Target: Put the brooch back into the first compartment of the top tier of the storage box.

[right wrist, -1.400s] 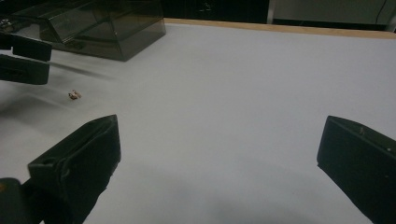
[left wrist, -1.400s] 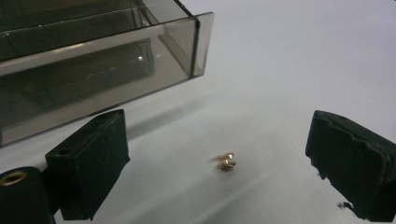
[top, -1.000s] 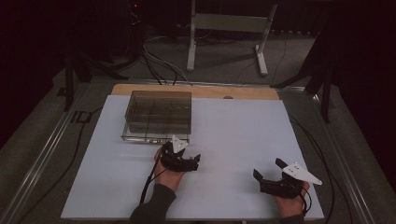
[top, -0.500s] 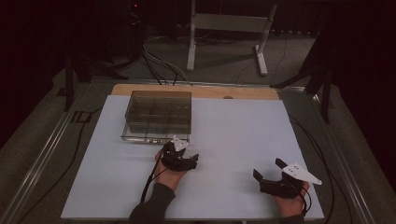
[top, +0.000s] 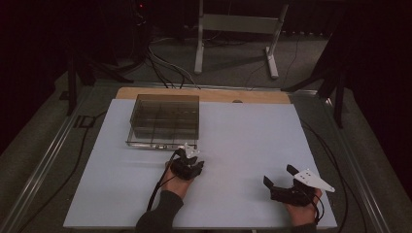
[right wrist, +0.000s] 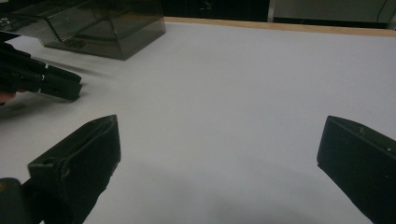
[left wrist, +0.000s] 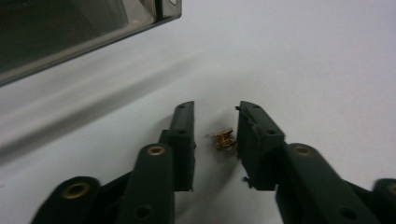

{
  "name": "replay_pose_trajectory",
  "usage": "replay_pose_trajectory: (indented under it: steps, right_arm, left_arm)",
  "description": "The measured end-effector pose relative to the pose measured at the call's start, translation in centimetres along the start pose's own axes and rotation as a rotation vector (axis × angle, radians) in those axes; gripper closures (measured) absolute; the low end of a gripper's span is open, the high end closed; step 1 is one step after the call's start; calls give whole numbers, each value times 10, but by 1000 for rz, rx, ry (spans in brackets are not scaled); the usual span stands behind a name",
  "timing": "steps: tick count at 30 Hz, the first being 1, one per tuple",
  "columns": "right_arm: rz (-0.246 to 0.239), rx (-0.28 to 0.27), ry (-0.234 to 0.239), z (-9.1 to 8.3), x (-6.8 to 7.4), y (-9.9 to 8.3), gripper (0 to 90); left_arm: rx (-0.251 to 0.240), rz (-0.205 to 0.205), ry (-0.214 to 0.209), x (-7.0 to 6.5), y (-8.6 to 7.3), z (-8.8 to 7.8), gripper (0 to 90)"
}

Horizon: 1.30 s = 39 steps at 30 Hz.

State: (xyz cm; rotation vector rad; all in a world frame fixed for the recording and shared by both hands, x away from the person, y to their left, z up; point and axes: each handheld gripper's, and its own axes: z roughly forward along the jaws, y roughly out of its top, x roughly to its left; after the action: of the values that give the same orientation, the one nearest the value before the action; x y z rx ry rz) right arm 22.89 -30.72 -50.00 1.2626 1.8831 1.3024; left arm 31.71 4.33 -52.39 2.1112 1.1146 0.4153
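Left gripper (left wrist: 215, 135) low centre of left gripper view, jaws narrow and just been closing; small brass stud (left wrist: 222, 139) lies on the white table (left wrist: 303, 56) between the fingers (left wrist: 183, 140), touching the right-hand pad, a slim gap to the left one. Clear compartment box (left wrist: 70, 28) upper left. Right gripper (top: 282, 175) lower right of high view, jaws wide, nothing between.

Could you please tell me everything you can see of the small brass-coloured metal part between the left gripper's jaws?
The small brass-coloured metal part looks like a tiny shiny spool with two flanges. It lies on its side on the white table, touching one black jaw of the left gripper, with a gap to the other. The jaws have just been closing around it.
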Motion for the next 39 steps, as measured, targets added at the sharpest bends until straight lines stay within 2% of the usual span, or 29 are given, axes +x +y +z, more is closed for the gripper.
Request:
replay_pose_trajectory:
  steps: [1,4,10,18,39]
  right_arm:
    - [0,2,-1,0,0,0,0]
    - [1,4,-2,0,0,0,0]
    - [1,6,-3,0,0,0,0]
    - [1,6,-3,0,-1,0,0]
    - [-1,6,-2,1,0,0,0]
  left_arm:
    - [1,0,-1,1,0,0,744]
    - [6,9,3,2,0,0,788]
    - [8,26,-3,3,1,0,797]
    - [5,24,-5,5,1,-2,798]
    - [-32,20,-24,6,3,-21,798]
